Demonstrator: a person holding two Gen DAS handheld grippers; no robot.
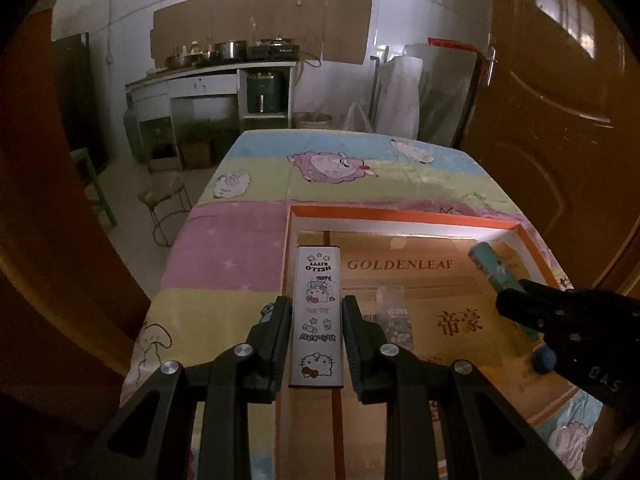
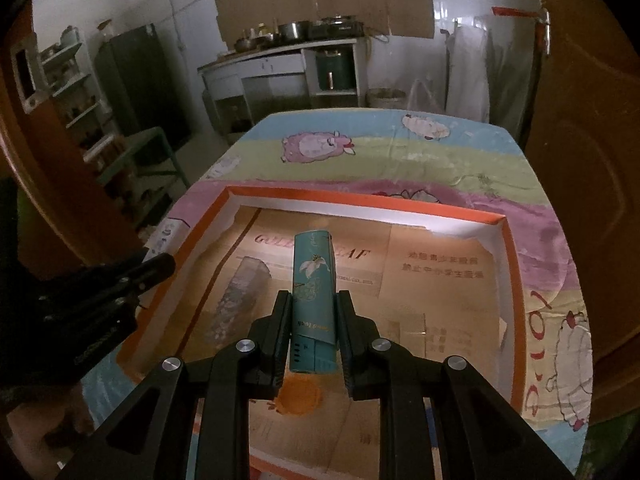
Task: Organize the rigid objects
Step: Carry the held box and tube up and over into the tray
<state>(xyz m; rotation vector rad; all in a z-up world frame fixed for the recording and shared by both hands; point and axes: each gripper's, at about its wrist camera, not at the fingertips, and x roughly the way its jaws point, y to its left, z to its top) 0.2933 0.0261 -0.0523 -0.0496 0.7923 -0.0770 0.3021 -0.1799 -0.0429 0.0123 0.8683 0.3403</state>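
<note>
While my left tongs [image 1: 316,344] pinch a stiff white cartoon-printed slim box [image 1: 317,316] midway, my right tongs [image 2: 313,344] clamp a smooth teal tube [image 2: 313,300]; both seem light.

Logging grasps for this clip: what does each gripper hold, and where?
Left gripper: white Hello Kitty case, mid-length sides. Right gripper: teal case, lower sides.

Left gripper [image 1: 316,320] angled downward, jaws clamped on white Hello Kitty box [image 1: 317,312], right gripper [image 2: 311,312] angled downward, clamped on teal box [image 2: 313,292]
</note>
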